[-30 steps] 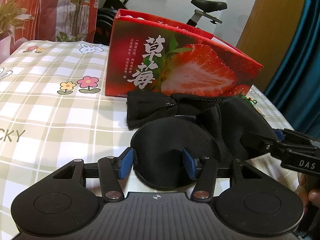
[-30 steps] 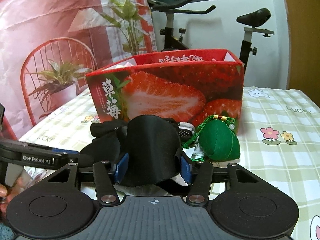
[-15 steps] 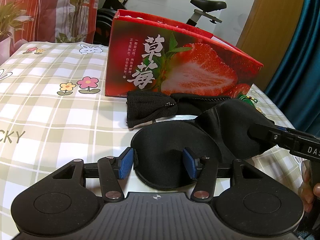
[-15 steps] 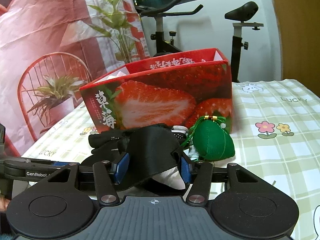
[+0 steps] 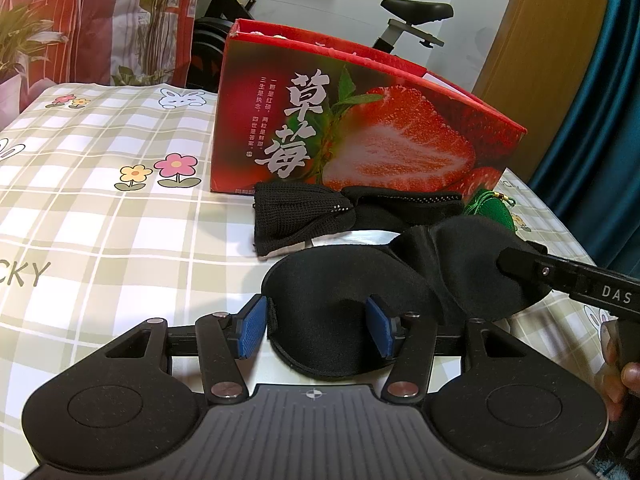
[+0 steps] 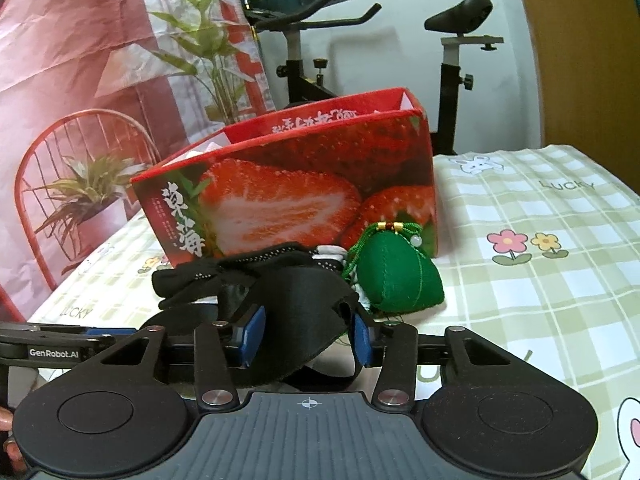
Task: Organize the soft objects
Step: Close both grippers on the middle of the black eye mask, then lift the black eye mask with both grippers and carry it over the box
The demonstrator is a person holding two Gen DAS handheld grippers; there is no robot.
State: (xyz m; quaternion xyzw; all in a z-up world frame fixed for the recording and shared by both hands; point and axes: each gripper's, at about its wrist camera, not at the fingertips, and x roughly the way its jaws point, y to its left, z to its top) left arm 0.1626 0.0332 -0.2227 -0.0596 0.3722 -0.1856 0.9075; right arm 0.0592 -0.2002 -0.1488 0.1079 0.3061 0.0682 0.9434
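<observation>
The left claw (image 5: 316,330) stands about half open with 1 rounded cup of the black eye mask (image 5: 344,304) between its blue pads (image 5: 251,330). The right pad presses into the cup's fabric; the left pad sits just beside the cup's edge, and whether it touches cannot be told. The right claw (image 6: 306,330) has just been closing, and its 2 pads (image 6: 253,334) now pinch the other cup of the same mask (image 6: 296,312), which bulges up between them. In the left wrist view that claw's upper finger (image 5: 560,276) lies across the mask's far cup.

The eye mask is 1 piece, matte black and padded, with 2 domed cups joined by a narrow bridge; it spans between the 2 claws, just in front of the strawberry box (image 5: 360,132).

Behind the mask, nearer the box, lie 2 black knitted pieces (image 5: 296,216) edged with small pale dots, touching each other. At the box's right end sits 1 green stuffed pouch (image 6: 396,276) with a green cord and gold beads, leaning against the box wall.

The box is 1 open red carton printed with a cut strawberry, standing on the checked cloth (image 5: 100,220) that covers the surface.
</observation>
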